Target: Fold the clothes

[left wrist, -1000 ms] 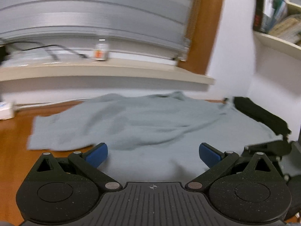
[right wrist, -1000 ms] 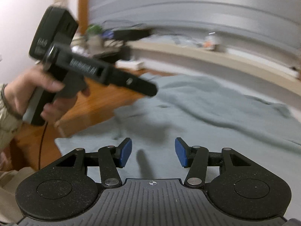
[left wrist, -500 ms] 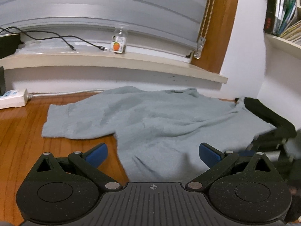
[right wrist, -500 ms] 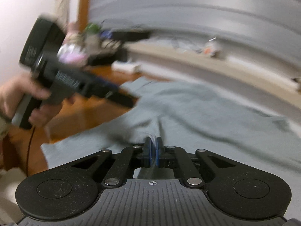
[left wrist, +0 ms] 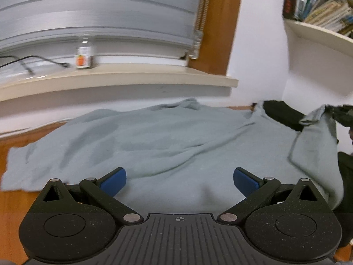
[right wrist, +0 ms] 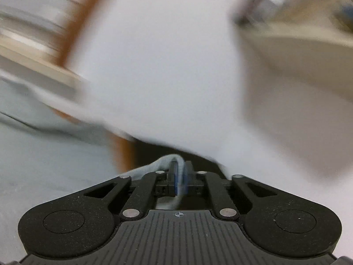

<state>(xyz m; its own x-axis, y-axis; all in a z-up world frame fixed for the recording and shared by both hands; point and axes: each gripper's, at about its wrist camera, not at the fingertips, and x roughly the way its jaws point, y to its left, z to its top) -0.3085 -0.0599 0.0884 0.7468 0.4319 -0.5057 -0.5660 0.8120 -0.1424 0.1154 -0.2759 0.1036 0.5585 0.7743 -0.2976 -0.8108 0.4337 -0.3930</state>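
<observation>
The soft, limp grey garment (left wrist: 167,141) lay spread on the wooden floor (left wrist: 13,201), one edge pinched in the right gripper (right wrist: 180,181), best gripped at hems; the left gripper (left wrist: 179,180) hovered wide-jawed, empty.

No text can be read; the bottle (left wrist: 84,57) label is blurred.

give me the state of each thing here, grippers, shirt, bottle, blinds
left hand-held gripper: open, holding nothing, over the shirt
right hand-held gripper: shut on a fold of shirt
shirt: grey, spread rumpled on the wooden floor, right edge lifted
bottle: upright on the sill
blinds: lowered
books: leaning on the shelf
</observation>
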